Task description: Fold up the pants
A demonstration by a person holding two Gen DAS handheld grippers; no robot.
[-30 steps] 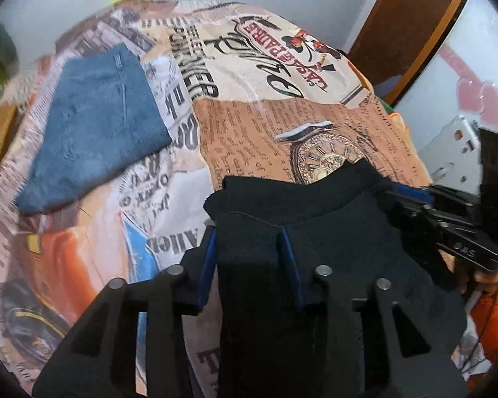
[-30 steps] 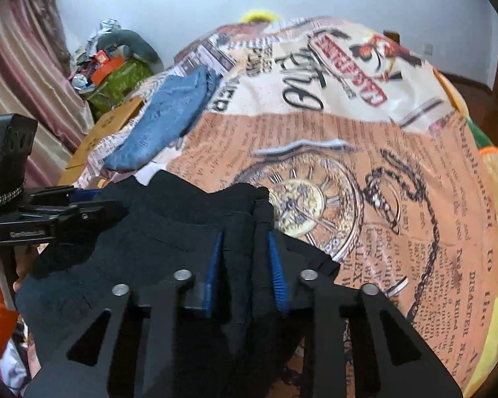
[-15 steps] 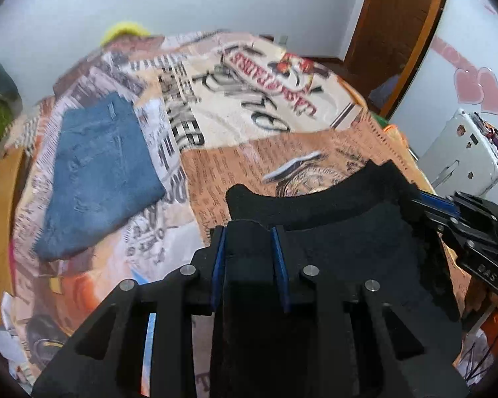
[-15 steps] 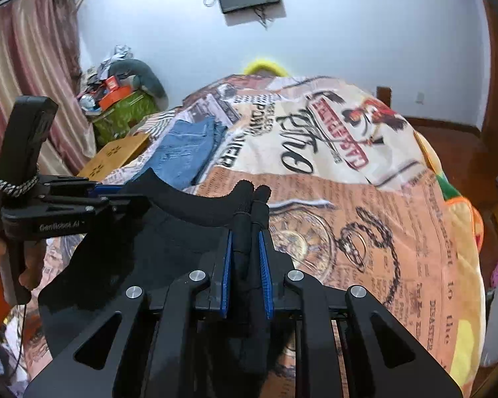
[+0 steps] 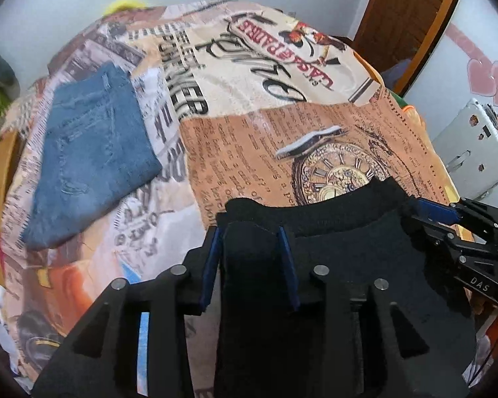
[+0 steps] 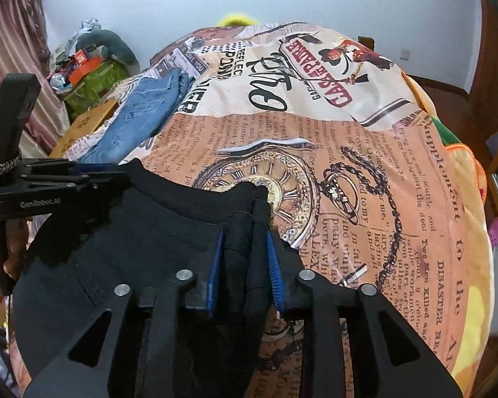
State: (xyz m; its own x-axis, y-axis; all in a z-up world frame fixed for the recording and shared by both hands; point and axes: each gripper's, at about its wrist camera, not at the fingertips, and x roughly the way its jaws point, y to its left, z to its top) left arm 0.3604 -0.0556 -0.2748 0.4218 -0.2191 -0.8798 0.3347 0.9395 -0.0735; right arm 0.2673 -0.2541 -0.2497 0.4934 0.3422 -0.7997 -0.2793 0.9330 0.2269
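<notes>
Item: black pants [image 5: 332, 242], waistband stretched between your grippers, above bed [image 5: 249, 126] near edge.
Left gripper [image 5: 250, 258]: jaws pinching waistband. Right gripper [image 6: 244, 262]: same.
Change: pants dropped lower since half-second ago; lay-down next, likely.
Jeans [image 5: 89, 126], 10 o'clock: folded.

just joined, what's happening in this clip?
A person is folding black pants over a bed covered in a newspaper-print quilt. Each hand holds tongs: the left tongs and the right tongs are both shut on the top edge of the pants, one at each end, holding it spread between them above the quilt. A pair of folded jeans already lies at the far left of the bed. The black pants have not been laid down yet.
</notes>
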